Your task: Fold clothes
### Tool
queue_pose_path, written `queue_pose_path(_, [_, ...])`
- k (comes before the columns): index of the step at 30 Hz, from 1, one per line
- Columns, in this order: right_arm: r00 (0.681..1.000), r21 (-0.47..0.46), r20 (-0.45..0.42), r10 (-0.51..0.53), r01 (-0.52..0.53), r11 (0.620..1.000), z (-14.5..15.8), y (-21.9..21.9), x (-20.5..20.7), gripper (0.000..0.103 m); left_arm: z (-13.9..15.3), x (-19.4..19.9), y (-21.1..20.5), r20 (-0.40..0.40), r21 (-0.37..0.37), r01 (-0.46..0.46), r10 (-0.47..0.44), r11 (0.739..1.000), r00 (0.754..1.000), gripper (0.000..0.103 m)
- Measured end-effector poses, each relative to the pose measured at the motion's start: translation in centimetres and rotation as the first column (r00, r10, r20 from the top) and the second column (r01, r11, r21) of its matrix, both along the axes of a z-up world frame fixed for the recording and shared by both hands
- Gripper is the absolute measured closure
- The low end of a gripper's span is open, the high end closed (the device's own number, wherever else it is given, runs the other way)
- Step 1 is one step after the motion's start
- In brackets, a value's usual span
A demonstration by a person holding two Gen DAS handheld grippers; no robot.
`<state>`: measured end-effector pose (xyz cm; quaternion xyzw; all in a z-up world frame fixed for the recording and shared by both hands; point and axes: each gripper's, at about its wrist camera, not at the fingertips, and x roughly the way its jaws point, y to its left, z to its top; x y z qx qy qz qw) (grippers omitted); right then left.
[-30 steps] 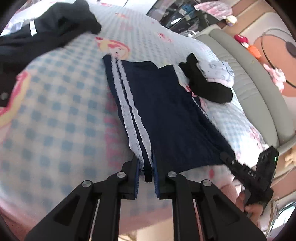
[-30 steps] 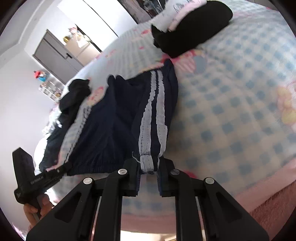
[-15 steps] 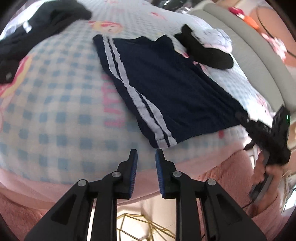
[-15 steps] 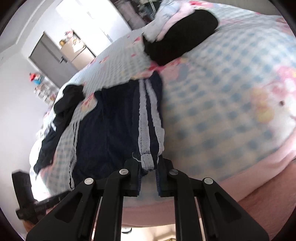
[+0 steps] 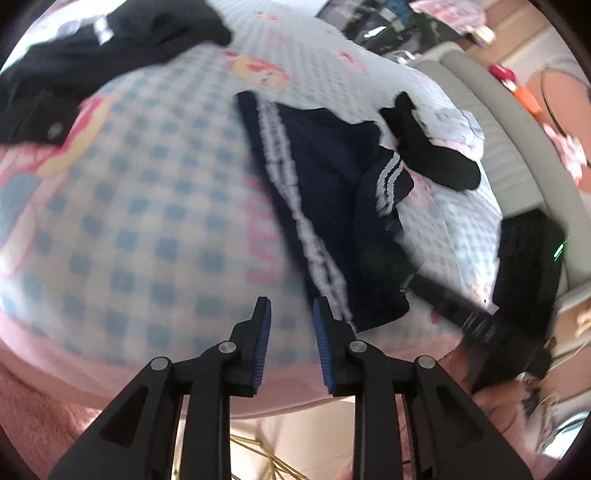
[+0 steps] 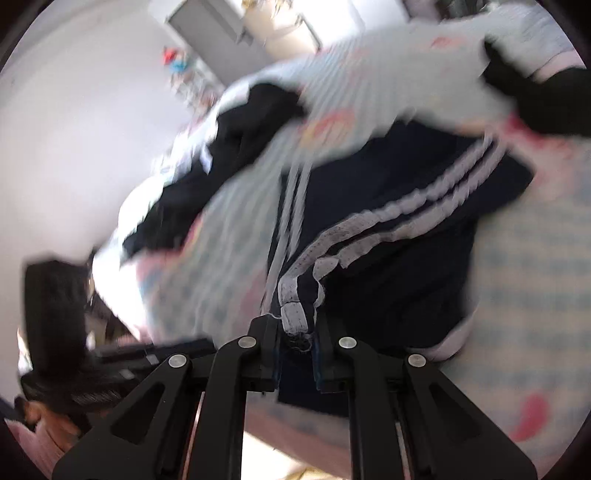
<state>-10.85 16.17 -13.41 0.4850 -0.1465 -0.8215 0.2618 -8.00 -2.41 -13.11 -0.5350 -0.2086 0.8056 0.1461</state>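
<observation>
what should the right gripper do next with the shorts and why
Probably carry the pinched hem across toward the far striped edge. The right gripper is clamped on the navy shorts, already lifted and partly doubled over, while the left gripper is opening with nothing between its jaws.

We are in a home bedroom: a bed (image 5: 147,177) with a checked cartoon sheet, a padded headboard (image 5: 517,155), cupboards (image 6: 214,22) beyond.

A bed (image 5: 140,206) covered with a blue-and-white checked sheet printed with pink cartoon figures fills the left wrist view, a pink fleece blanket (image 5: 33,413) along its near edge. Beyond the far side runs a grey padded headboard (image 5: 517,144). In the right wrist view, a grey cabinet (image 6: 207,22) stands against the white wall (image 6: 74,129), blurred.
</observation>
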Motion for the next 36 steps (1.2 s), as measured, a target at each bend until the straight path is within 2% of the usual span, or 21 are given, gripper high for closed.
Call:
queue_pose_path(2, [0.996, -0.004, 0.077, 0.034, -0.034, 0.999, -2.3, -0.5, 0.4, 0.088, -0.2, -0.2, -0.4, -0.004, 0.002, 0.001, -0.001, 1.000, 1.000, 0.077])
queue_pose_path(4, [0.995, -0.006, 0.094, 0.042, -0.041, 0.999, -2.8, 0.3, 1.3, 0.086, -0.1, -0.6, -0.2, -0.017, 0.036, 0.030, -0.029, 0.999, 0.999, 0.077])
queue_pose_path(5, [0.996, -0.014, 0.087, 0.035, -0.034, 0.999, -2.5, 1.1, 1.8, 0.081, 0.0, -0.9, 0.3, -0.023, 0.057, 0.049, -0.047, 0.997, 0.999, 0.073])
queue_pose_path(6, [0.997, -0.024, 0.078, 0.026, -0.024, 0.999, -1.9, 1.9, 2.3, 0.076, 0.1, -1.3, 1.4, -0.028, 0.071, 0.068, -0.066, 0.995, 0.997, 0.065])
queue_pose_path(7, [0.997, -0.034, 0.069, 0.017, -0.014, 0.999, -1.4, 2.7, 2.9, 0.065, 0.1, -1.6, 2.2, -0.027, 0.089, 0.091, -0.089, 0.992, 0.996, 0.061])
queue_pose_path(9, [0.999, -0.042, 0.047, -0.008, 0.010, 0.999, -0.4, 4.1, 4.0, 0.059, 0.1, -2.2, 3.9, -0.027, 0.126, 0.136, -0.134, 0.983, 0.991, 0.060])
queue_pose_path(11, [0.999, -0.011, 0.016, -0.049, 0.050, 0.999, 0.4, 5.0, 4.9, 0.059, -0.1, -2.6, 5.5, -0.020, 0.159, 0.172, -0.171, 0.972, 0.985, 0.060])
queue_pose_path(15, [0.989, 0.071, 0.013, -0.148, 0.147, 0.987, -0.2, 6.0, 4.5, 0.059, -1.5, -3.3, 6.8, 0.035, 0.105, 0.140, -0.144, 0.985, 0.989, 0.060])
queue_pose_path(17, [0.983, 0.103, 0.037, -0.178, 0.173, 0.979, -0.9, 6.4, 4.1, 0.059, -2.3, -3.5, 6.4, 0.065, 0.127, 0.101, -0.110, 0.987, 0.992, 0.062])
queue_pose_path(20, [0.981, 0.126, 0.062, -0.183, 0.175, 0.977, -2.0, 6.5, 3.8, 0.059, -2.1, -3.5, 5.9, 0.051, 0.127, 0.090, -0.097, 0.988, 0.994, 0.063])
queue_pose_path(22, [0.979, 0.121, 0.079, -0.185, 0.175, 0.977, -2.5, 6.6, 3.7, 0.059, -1.9, -3.6, 5.9, 0.042, 0.128, 0.102, -0.108, 0.987, 0.993, 0.080])
queue_pose_path(27, [0.977, 0.104, 0.088, -0.192, 0.182, 0.978, -2.7, 7.0, 3.9, 0.059, -2.4, -4.4, 7.7, 0.046, 0.116, 0.169, -0.175, 0.979, 0.983, 0.081])
queue_pose_path(29, [0.976, 0.090, 0.094, -0.196, 0.187, 0.978, -2.7, 7.1, 4.0, 0.059, -2.7, -4.5, 8.3, 0.052, 0.087, 0.175, -0.180, 0.981, 0.982, 0.080])
queue_pose_path(31, [0.975, 0.089, 0.100, -0.199, 0.190, 0.978, -2.8, 6.9, 4.1, 0.059, -3.0, -4.5, 8.6, 0.057, 0.038, 0.163, -0.165, 0.986, 0.985, 0.089])
queue_pose_path(36, [0.974, 0.092, 0.110, -0.198, 0.188, 0.978, -2.7, 6.6, 4.2, 0.059, 0.0, -2.9, 6.1, -0.036, 0.011, 0.075, -0.074, 0.997, 0.997, 0.090])
